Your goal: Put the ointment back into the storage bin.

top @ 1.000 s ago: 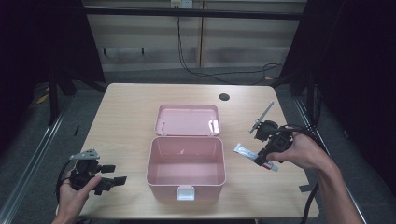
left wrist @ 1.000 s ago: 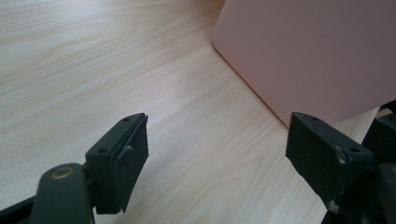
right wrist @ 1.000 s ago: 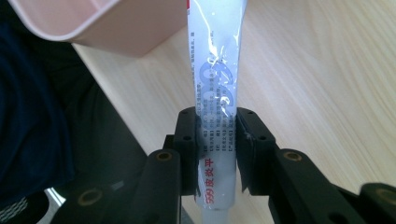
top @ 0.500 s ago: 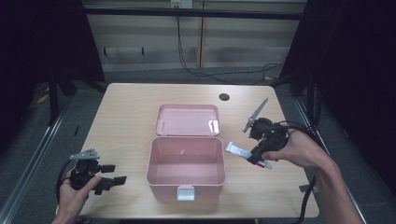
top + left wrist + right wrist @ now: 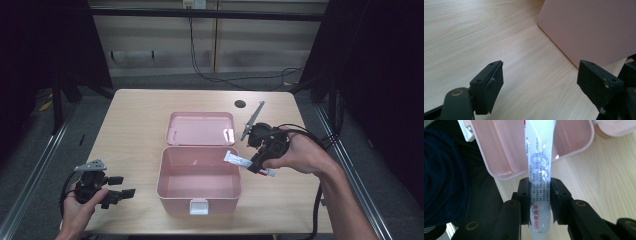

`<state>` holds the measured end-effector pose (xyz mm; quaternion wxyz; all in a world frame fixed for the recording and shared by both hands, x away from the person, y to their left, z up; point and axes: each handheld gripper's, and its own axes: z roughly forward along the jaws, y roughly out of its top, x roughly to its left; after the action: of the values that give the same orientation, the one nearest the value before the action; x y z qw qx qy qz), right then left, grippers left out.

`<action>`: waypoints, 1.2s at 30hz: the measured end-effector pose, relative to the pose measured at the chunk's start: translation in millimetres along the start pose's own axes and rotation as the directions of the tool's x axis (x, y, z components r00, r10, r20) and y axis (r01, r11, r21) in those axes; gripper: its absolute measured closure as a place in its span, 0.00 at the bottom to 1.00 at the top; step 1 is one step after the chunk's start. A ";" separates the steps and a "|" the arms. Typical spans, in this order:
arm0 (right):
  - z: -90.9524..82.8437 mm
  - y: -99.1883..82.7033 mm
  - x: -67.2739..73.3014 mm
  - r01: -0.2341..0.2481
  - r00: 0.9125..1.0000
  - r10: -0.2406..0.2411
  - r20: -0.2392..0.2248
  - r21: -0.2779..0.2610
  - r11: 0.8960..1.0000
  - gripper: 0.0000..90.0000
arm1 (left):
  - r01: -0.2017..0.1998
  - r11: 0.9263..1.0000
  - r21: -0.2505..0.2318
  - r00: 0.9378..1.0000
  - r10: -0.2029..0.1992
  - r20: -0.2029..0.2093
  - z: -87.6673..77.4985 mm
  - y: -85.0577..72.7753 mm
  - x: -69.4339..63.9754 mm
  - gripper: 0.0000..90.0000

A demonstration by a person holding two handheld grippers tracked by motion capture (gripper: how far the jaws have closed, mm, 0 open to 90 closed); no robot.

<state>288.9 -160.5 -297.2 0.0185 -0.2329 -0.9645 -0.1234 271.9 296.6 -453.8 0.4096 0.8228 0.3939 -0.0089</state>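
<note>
Right gripper (image 5: 541, 195): jaws clenched on a white soft-plastic ointment tube with red and blue print (image 5: 539, 162), gripped across its lower body. In the right gripper view the tube runs straight up from the pads and its far end is over the open pink plastic storage box (image 5: 499, 152). In the high view the tube (image 5: 239, 160) sits at the box's right rim, its far end just over the wall and the rest outside it.

Step in hand, as I read it: putting the tube into the box (image 5: 199, 175). To do it well I would bring the hand further over the cavity until the whole tube is inside the rim line, tilt the tip down toward the floor of the box, and let go low (a soft tube dropped from height may bounce or hang on the wall). Keep clear of the raised lid (image 5: 200, 128) behind.

Left gripper (image 5: 114, 187): jaws wide apart, holding nothing, resting near the front-left of the pale wooden table (image 5: 130, 115), well apart from the box.

Hard to make out: the tube's cap end is cut off at the bottom of the right gripper view; its far tip runs out of frame at the top. The print is partly legible at best. A dark sleeve (image 5: 444, 175) covers the left of that view.
</note>
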 end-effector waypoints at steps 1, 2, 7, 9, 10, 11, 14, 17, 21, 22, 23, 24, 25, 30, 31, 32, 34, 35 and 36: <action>1.8 2.4 0.8 0.010 1.000 -0.010 -0.004 0.004 1.000 0.80 | -0.004 1.000 0.001 1.000 0.004 0.000 -0.1 0.0 0.1 0.23; 4.6 6.4 2.3 0.031 1.000 -0.031 -0.008 0.011 0.999 0.80 | -0.002 1.000 0.000 1.000 0.002 0.001 -0.1 0.1 -0.1 0.23; 17.5 23.3 6.3 0.059 0.998 -0.059 -0.014 0.016 0.998 0.80 | -0.003 1.000 -0.003 1.000 0.003 -0.004 -0.6 0.3 -0.3 0.23; 22.2 30.4 7.3 0.069 0.997 -0.068 -0.022 0.019 0.997 0.80 | -0.003 1.000 -0.004 1.000 0.003 -0.003 -0.6 0.2 -0.3 0.23; 24.7 34.7 8.2 0.082 0.996 -0.081 -0.029 0.022 0.996 0.80 | -0.004 1.000 -0.004 1.000 0.004 -0.003 -0.6 0.2 -0.3 0.23; 25.9 37.4 9.6 0.086 0.996 -0.085 -0.032 0.027 0.996 0.80 | -0.004 1.000 -0.003 1.000 0.004 -0.002 -0.7 0.2 -0.2 0.23; 29.6 48.7 13.7 0.119 0.992 -0.117 -0.039 0.031 0.992 0.80 | -0.003 1.000 -0.005 1.000 0.003 0.000 -0.7 0.2 -0.5 0.23; 30.9 57.5 16.2 0.135 0.991 -0.134 -0.030 0.021 0.991 0.80 | -0.002 1.000 -0.005 1.000 0.002 0.001 -0.4 0.3 -0.9 0.23; 35.5 69.3 19.3 0.174 0.984 -0.173 -0.046 0.015 0.985 0.80 | -0.003 1.000 -0.004 1.000 0.003 0.002 -0.3 0.3 -0.9 0.23; 37.1 71.2 20.3 0.177 0.983 -0.176 -0.048 0.022 0.984 0.80 | -0.006 1.000 -0.001 1.000 0.006 0.002 -0.2 0.4 -0.6 0.23; 39.3 73.8 22.0 0.185 0.982 -0.183 -0.052 0.033 0.982 0.80 | -0.007 1.000 -0.001 1.000 0.007 0.002 -0.1 0.5 -0.4 0.23; 40.8 76.0 22.8 0.197 0.979 -0.195 -0.054 0.035 0.980 0.80 | -0.006 1.000 -0.001 1.000 0.006 0.003 -0.1 0.5 -0.6 0.23; 41.5 77.9 24.2 0.207 0.978 -0.205 -0.049 0.033 0.978 0.80 | -0.006 1.000 -0.002 1.000 0.006 0.003 -0.1 0.4 -0.7 0.23; 51.1 83.5 32.8 0.285 0.956 -0.284 -0.071 0.012 0.958 0.80 | -0.008 1.000 0.001 1.000 0.008 0.005 0.1 0.6 -0.6 0.23; 52.9 84.7 34.4 0.295 0.953 -0.292 -0.081 0.022 0.955 0.80 | -0.011 1.000 0.002 1.000 0.011 0.005 0.0 0.6 -0.5 0.23; 55.6 86.2 36.9 0.306 0.949 -0.302 -0.088 0.030 0.952 0.80 | -0.010 1.000 0.002 1.000 0.010 0.006 -0.1 0.5 -0.7 0.23; 60.5 90.1 39.7 0.317 0.946 -0.313 -0.083 0.039 0.948 0.80 | -0.009 1.000 0.000 1.000 0.009 0.004 -0.2 0.5 -0.6 0.23; 62.6 91.4 40.1 0.321 0.945 -0.317 -0.086 0.040 0.946 0.80 | -0.008 1.000 -0.001 1.000 0.008 0.003 -0.1 0.5 -0.7 0.23; 64.8 93.1 41.2 0.315 0.947 -0.310 -0.087 0.051 0.948 0.80 | -0.009 1.000 0.001 1.000 0.009 0.005 -0.1 0.5 -0.6 0.23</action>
<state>295.9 -46.1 -334.8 0.0435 -0.0712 -0.9912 -0.1025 271.8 296.1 -453.2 0.4103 0.8248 0.3890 -0.0091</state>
